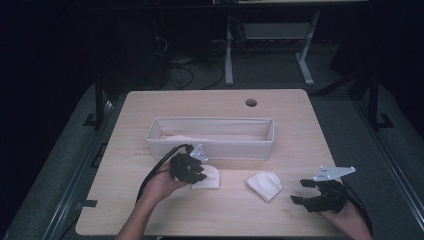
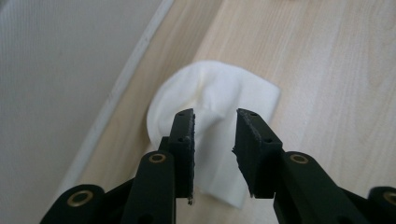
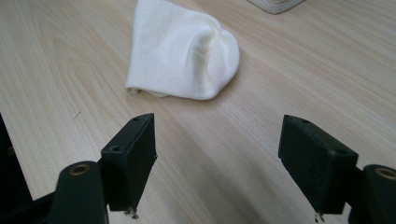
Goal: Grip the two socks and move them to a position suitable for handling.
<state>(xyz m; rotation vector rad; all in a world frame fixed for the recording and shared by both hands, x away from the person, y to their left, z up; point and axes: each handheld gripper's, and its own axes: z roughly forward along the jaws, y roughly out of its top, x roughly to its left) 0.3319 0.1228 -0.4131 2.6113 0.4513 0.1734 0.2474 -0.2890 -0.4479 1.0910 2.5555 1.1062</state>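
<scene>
1. High view: we see a long white fabric bin (image 1: 210,145) across the desk (image 1: 280,112), with a round hole (image 1: 251,102) behind it.
2. Our left claw (image 1: 196,172), jaws slightly parted, hovers over a folded white sock (image 2: 219,93) just before the bin.
3. Our right claw (image 1: 302,192) gapes wide, near a second sock (image 3: 180,51), not touching it.

Right gripper (image 3: 217,161) spread wide, black fingers (image 3: 133,158) rising from the bottom corners. Between and beyond them, upper centre, a folded white sock (image 3: 180,51) lies on the pale wooden counter (image 3: 70,70), well apart from both fingers.
</scene>
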